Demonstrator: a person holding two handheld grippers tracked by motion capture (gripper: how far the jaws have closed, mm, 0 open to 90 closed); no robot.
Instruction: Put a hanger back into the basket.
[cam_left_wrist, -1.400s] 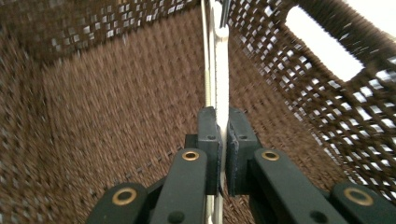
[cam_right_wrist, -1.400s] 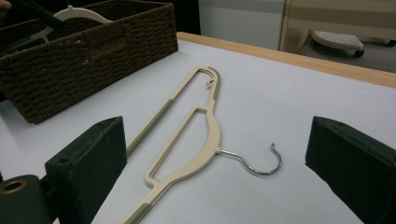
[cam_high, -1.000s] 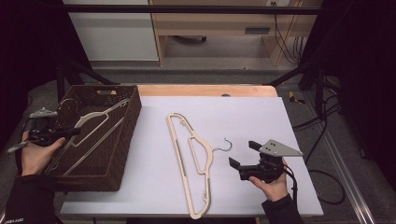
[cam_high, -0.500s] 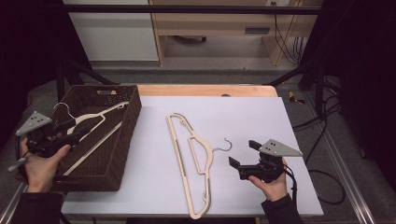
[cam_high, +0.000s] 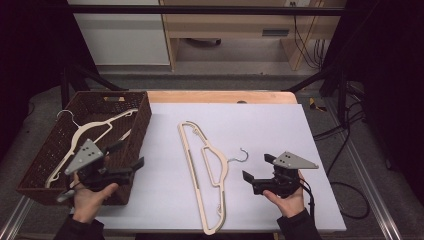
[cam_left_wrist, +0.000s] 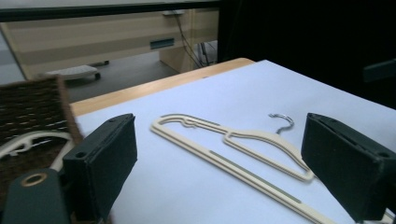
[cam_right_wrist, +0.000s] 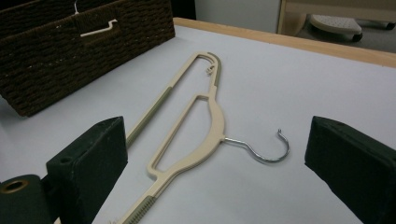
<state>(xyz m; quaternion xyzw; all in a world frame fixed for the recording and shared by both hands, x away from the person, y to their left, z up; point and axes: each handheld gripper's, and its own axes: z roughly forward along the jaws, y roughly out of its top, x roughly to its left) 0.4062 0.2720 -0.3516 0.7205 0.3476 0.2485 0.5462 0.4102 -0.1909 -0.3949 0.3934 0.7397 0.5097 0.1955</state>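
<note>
A cream plastic hanger (cam_high: 206, 170) with a metal hook lies flat on the white table top, between my two grippers. Another cream hanger (cam_high: 90, 131) lies inside the dark wicker basket (cam_high: 142, 117) at the left. My left gripper (cam_high: 126, 155) is at the basket's near right corner, pointing toward the table hanger (cam_left_wrist: 219, 156). Its jaws have just been opening and now stand wide with nothing between them. My right gripper (cam_high: 258, 168) rests open just right of the hook, with the hanger (cam_right_wrist: 212, 116) ahead of its jaws and untouched.
The basket (cam_right_wrist: 70, 51) takes up the table's left end. A bare wooden strip (cam_high: 220, 96) runs along the far edge. Cables (cam_high: 345, 150) hang off the right side. White table surface (cam_high: 280, 125) stretches beyond the hanger.
My left gripper has let go of the hanger in the basket, opened, and swung right to the basket's near right corner. The right gripper has stayed still.
</note>
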